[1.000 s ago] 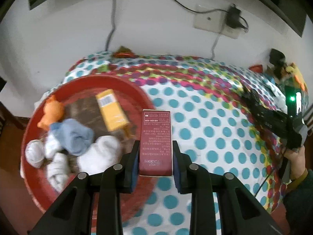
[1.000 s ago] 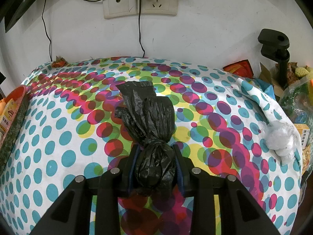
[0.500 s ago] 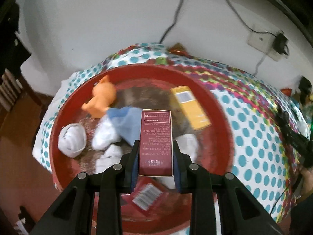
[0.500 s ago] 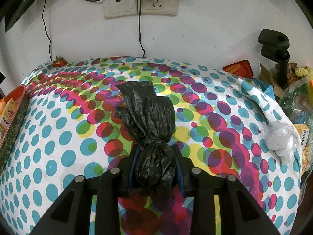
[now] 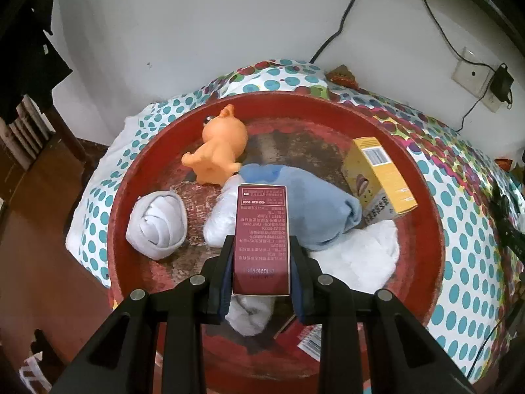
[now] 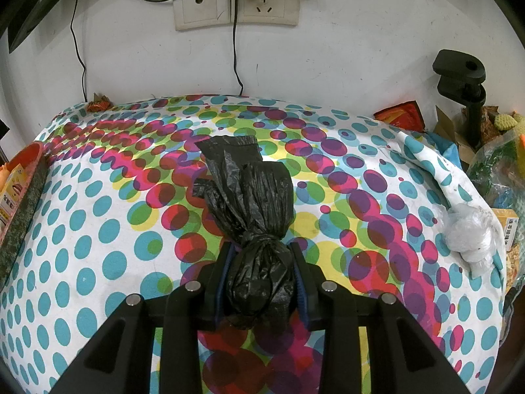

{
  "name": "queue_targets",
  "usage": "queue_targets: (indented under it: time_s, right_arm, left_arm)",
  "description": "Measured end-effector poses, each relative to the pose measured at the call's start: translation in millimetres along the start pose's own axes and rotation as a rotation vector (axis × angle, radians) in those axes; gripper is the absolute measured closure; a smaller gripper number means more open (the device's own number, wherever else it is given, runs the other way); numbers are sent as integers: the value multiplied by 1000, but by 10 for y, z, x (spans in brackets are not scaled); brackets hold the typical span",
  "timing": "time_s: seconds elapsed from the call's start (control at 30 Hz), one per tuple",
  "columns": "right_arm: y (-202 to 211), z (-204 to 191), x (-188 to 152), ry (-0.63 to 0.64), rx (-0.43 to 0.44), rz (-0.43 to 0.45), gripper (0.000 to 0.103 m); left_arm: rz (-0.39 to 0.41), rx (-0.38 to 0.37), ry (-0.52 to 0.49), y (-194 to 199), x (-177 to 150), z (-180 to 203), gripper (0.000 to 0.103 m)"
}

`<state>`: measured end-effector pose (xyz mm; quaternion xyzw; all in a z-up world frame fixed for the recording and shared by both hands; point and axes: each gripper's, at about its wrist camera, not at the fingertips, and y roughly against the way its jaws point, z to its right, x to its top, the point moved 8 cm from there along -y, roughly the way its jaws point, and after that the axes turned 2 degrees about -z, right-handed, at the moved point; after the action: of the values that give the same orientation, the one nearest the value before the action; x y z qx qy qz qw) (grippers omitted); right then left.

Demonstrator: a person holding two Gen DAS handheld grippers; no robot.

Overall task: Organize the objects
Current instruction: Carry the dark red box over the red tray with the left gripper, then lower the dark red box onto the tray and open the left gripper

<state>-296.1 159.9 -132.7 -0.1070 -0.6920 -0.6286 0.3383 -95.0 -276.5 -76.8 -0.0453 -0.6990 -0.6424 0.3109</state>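
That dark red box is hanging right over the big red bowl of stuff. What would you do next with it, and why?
Probably lower it a little and let go. The left gripper is shut on the maroon box, which sits above the red basin, over the blue cloth and white socks already gathered there. It looks meant to join them.

A white wall (image 6: 361, 49) carries double sockets (image 6: 236, 3) with black cables. Below it a polka-dot tablecloth (image 6: 98, 229) covers the table; brown wooden floor (image 5: 39, 246) lies beside.
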Motion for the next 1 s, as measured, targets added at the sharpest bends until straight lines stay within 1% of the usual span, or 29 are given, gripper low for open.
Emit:
queue_targets:
  time_s: [0.07,0.17,0.3,0.6,0.67,0.73,0.77,0.83,0.9,1.0]
  right_arm:
    - [0,0,0,0,-1,0,69]
    - [1,7,-1,1,-2,0,69]
    - [1,2,1,3,-2,0,69]
    - [-1,14,7,7,-6,0,69]
    - [0,12,9,9,-7,0,69]
    - [1,21,10,8,-7,0,69]
    - [1,8,11,8,-7,0,69]
    - [2,13,11,10,-9,0,69]
    - [1,15,13,11,-9,0,69]
    - [0,21,16,13,-10,0,69]
  left_arm:
    - [2,0,7,-12,6,-38,76]
    - [5,26,1,-46,20,-100,76]
    - [-8,17,22,-98,4,-175,76]
    - [-10,11,10,-135,-16,-195,76]
    - [-10,3,10,-140,-25,-192,71]
    - [-6,9,0,-130,-32,-188,57]
    - [6,11,-9,-113,-34,-186,54]
    - [35,27,-26,-57,-34,-180,37]
    - [63,27,-32,0,-31,-177,31]
    - [86,45,-53,75,-38,-166,25]
